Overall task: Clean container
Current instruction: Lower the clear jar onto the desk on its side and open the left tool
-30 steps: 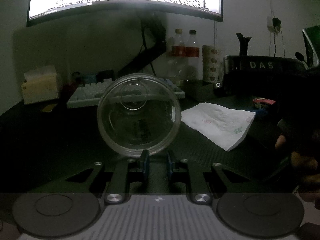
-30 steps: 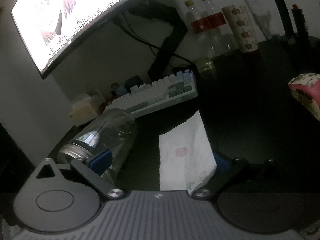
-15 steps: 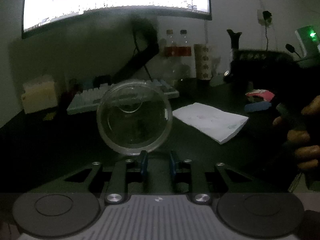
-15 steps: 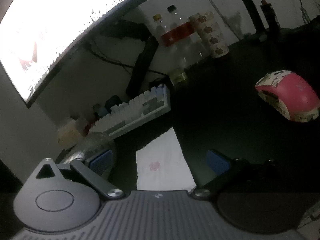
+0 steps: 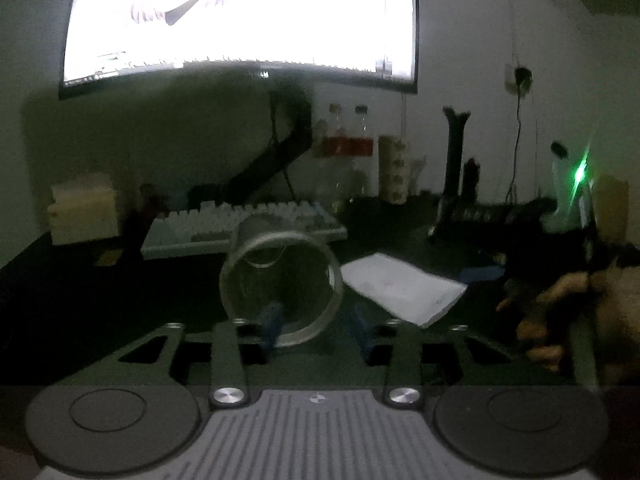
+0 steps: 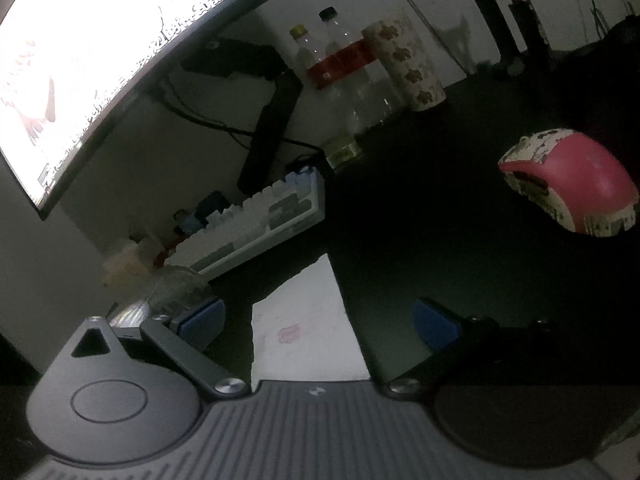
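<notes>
Dim scene, the lit monitor [image 5: 240,16] giving most of the light. The left tool [image 5: 318,326] is facing the clear glass container [image 5: 280,286], which is lying on its side on the dark tabletop [image 5: 120,300] with its open mouth turned toward the left wrist camera. The tool's blue-padded fingers [image 5: 272,320] are standing apart: the left pad is showing through the container's lower rim, the right pad is sitting just outside the rim to the right, so nothing is being clamped; whether either pad is touching the glass cannot be told through the blur. A white napkin [image 5: 404,290] is lying flat on the tabletop just right of the container, and a keyboard [image 5: 244,224] is sitting behind it. At the right edge of this view a hand [image 5: 568,312] is gripping the dark handle of the other tool. In the right wrist view, the right tool [image 6: 320,322] is hovering over the napkin [image 6: 304,328] with its two blue pads [image 6: 202,320] spread wide, one on either side of the sheet and holding nothing. The container [image 6: 176,286] is appearing at the lower left, partly hidden behind the left pad. A pink mouse [image 6: 572,182] is resting well apart to the right, and two bottles [image 6: 340,52] and a patterned cup [image 6: 408,64] are standing near the wall.
</notes>
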Available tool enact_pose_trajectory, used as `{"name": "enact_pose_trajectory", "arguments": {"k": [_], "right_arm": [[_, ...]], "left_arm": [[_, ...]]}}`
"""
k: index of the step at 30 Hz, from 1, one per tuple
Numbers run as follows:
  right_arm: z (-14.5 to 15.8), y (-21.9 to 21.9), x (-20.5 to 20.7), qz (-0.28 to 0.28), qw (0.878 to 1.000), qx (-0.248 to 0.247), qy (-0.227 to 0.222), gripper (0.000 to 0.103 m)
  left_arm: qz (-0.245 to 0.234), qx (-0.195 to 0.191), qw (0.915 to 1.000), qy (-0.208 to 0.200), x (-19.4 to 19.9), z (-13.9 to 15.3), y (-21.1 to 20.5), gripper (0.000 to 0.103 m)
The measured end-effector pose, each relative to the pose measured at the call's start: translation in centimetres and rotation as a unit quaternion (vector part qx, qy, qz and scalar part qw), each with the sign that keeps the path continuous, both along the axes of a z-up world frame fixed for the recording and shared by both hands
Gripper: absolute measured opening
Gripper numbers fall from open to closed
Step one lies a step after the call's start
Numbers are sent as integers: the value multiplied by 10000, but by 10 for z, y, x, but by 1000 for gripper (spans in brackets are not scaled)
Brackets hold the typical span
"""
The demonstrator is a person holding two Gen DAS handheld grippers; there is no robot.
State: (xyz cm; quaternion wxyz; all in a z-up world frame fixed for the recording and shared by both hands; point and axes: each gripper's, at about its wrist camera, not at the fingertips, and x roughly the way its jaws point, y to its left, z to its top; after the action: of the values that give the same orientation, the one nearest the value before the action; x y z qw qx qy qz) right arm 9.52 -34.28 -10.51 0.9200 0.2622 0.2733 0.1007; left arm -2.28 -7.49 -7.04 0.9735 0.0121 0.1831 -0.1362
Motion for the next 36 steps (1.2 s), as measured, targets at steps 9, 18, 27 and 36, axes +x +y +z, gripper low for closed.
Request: {"name": "enact_pose_trajectory", "arguments": {"k": [9,18,27,36], "right_arm": [[-3,13,-1,365,9993,-21,-114,82],[-20,33,16,728,9973,-60,117,9],[-11,47,20,890,9960,-43,92,65],[30,41,-1,697,9880,-1376,3,103]], "left_arm": [[277,-584,9974,-305,-9,20,37,103],[577,-783,9949,-267,-3,26,69,103],[529,-726,9959,61,9,18,70,103],[590,-421,9962,475,18,10,65,103]]}}
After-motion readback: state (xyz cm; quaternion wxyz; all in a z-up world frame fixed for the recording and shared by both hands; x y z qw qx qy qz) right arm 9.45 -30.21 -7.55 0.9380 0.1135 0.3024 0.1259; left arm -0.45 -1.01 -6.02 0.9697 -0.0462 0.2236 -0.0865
